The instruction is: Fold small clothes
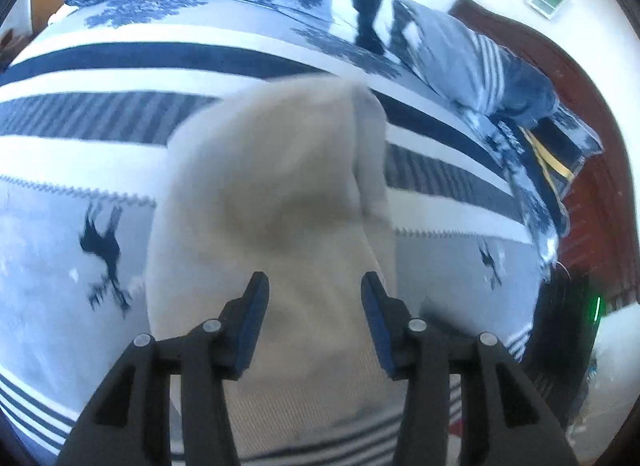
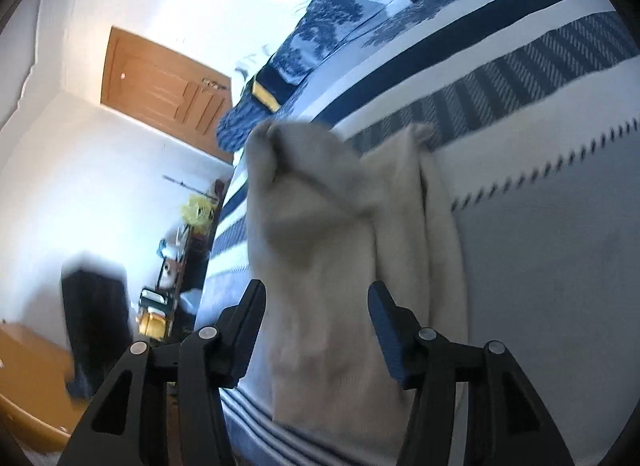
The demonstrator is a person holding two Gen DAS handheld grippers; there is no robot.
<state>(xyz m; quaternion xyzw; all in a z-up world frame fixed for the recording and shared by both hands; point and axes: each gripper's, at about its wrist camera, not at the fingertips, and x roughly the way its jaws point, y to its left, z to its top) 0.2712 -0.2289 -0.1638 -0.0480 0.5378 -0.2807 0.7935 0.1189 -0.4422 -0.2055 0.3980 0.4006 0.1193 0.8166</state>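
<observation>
Left wrist view puts your left gripper (image 1: 315,286) wide apart over the beige garment (image 1: 264,193) on the striped bedspread (image 1: 80,145), pillows (image 1: 480,65) far right. Right wrist view alone shows the door (image 2: 160,93) far left; your right gripper (image 2: 316,294) is also wide, gripping nothing

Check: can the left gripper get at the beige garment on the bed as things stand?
Probably yes. The left gripper is open, its jaws spread over the beige garment lying on the striped bedspread, with nothing in between. The image is blurred, so contact is unclear.
</observation>
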